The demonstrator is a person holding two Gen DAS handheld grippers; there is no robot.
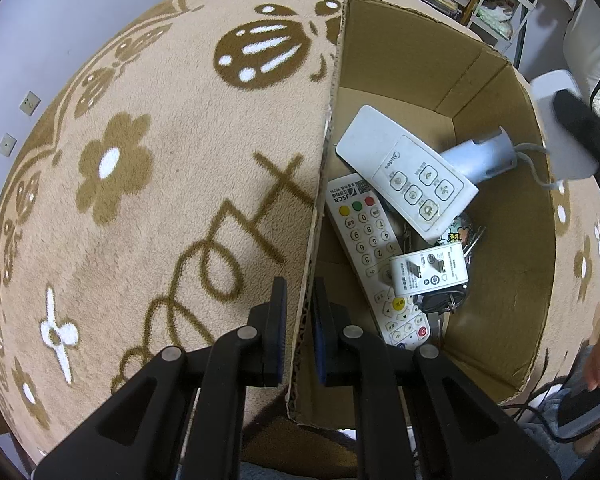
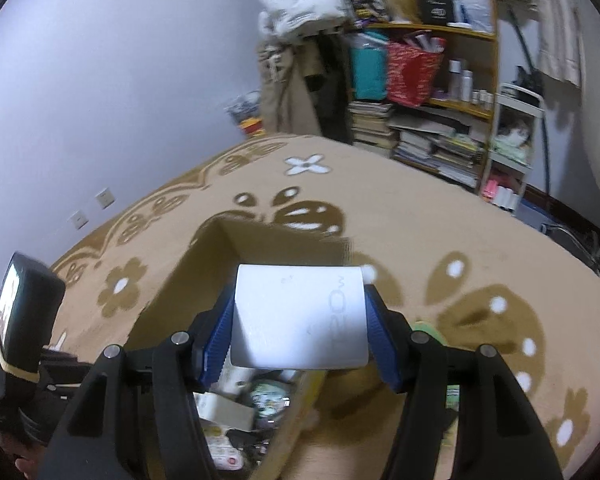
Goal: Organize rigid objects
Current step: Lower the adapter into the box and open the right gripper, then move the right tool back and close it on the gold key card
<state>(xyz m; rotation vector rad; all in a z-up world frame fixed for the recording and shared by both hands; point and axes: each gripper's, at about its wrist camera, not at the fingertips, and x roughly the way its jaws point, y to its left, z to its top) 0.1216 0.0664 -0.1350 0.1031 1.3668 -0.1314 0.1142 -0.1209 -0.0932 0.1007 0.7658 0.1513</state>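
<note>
Cardboard box (image 1: 400, 56) wall sits pinched between our left gripper's (image 1: 300, 332) narrowed pads; our right gripper (image 2: 300, 332) clamps a white device (image 2: 300, 316) above that box.

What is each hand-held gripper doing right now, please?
Left hand-held gripper: shut on the cardboard box wall.
Right hand-held gripper: shut on a white device.

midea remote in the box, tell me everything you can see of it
The Midea remote is a white plastic slab, slightly grimy, with a blank upper half and a lower panel of five round and square buttons under the brand name. It lies face up and tilted inside the cardboard box, resting on the JSCN remote and the pale blue handle. Neither tongs touch it.
</note>
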